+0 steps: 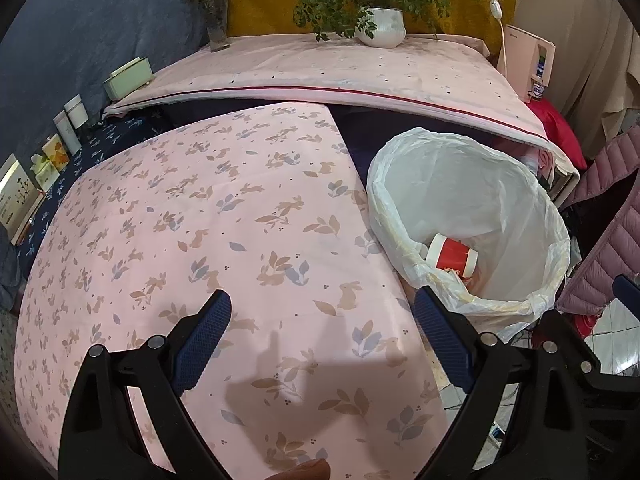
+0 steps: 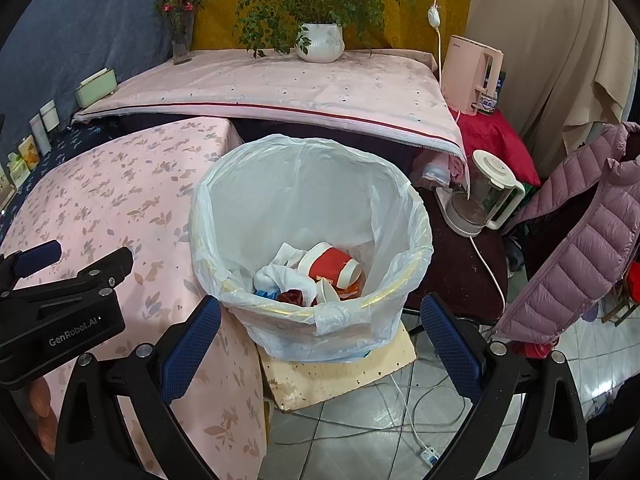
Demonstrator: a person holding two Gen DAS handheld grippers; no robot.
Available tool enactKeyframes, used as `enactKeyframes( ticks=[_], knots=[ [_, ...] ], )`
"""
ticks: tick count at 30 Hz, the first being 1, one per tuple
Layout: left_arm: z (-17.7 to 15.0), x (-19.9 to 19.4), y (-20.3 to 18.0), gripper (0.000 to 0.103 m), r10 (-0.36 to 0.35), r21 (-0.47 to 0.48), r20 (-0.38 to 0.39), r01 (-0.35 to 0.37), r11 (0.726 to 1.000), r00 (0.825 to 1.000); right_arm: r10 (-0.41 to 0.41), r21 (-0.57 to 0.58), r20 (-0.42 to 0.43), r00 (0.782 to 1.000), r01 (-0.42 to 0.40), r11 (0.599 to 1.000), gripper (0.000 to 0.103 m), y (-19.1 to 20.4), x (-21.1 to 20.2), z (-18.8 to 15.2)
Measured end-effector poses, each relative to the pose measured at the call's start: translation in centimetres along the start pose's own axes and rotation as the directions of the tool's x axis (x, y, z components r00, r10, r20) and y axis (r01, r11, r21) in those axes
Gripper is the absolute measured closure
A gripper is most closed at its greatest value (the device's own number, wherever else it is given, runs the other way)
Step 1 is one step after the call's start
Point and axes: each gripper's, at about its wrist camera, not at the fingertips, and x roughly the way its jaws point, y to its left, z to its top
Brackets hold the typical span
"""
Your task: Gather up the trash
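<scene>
With both my left gripper (image 1: 322,316) and right gripper (image 2: 320,322) spread apart and empty, the cup (image 2: 330,266) lay in the bin (image 2: 416,216) at 12 o'clock, and I feared snagging its loose liner.

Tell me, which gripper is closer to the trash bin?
Right. The right gripper hovers open at the trash bin rim; the left gripper sits over the pink tablecloth, bin off to its right.
</scene>
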Motion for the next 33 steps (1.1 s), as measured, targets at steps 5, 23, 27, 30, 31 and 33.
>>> enactKeyframes(
  ticks=[5,23,27,30,31,33],
  knots=[
    [-0.01,-0.19,-0.31,0.014,-0.002,0.009,0.010,0.002,1.000,1.000,-0.007,0.000,-0.001,1.000,0.007,1.000,0.007,-0.04,0.19,-0.20],
    [-0.23,-0.14,-0.35,0.015,0.003,0.006,0.005,-0.003,1.000,1.000,-0.011,0.000,-0.002,1.000,0.011,1.000,0.007,-0.07,0.19,-0.15],
    [-0.23,-0.12,-0.37,0.015,0.002,0.006,0.006,-0.002,1.000,1.000,-0.012,-0.002,-0.003,1.000,0.012,1.000,0.007,-0.05,0.25,-0.27],
    [-0.30,-0.15,-0.28,0.015,0.008,0.003,0.010,-0.008,1.000,1.000,-0.011,-0.003,-0.005,1.000,0.011,1.000,0.007,-0.03,0.31,-0.28],
    [-0.32,-0.17,-0.27,0.015,0.009,0.003,0.012,-0.009,1.000,1.000,-0.011,-0.004,-0.006,1.000,0.011,1.000,0.007,-0.02,0.30,-0.36],
    [-0.30,-0.23,-0.26,0.015,0.011,0.003,0.013,-0.011,1.000,1.000,-0.012,-0.005,-0.009,1.000,0.012,1.000,0.007,-0.09,0.44,-0.42]
  ],
)
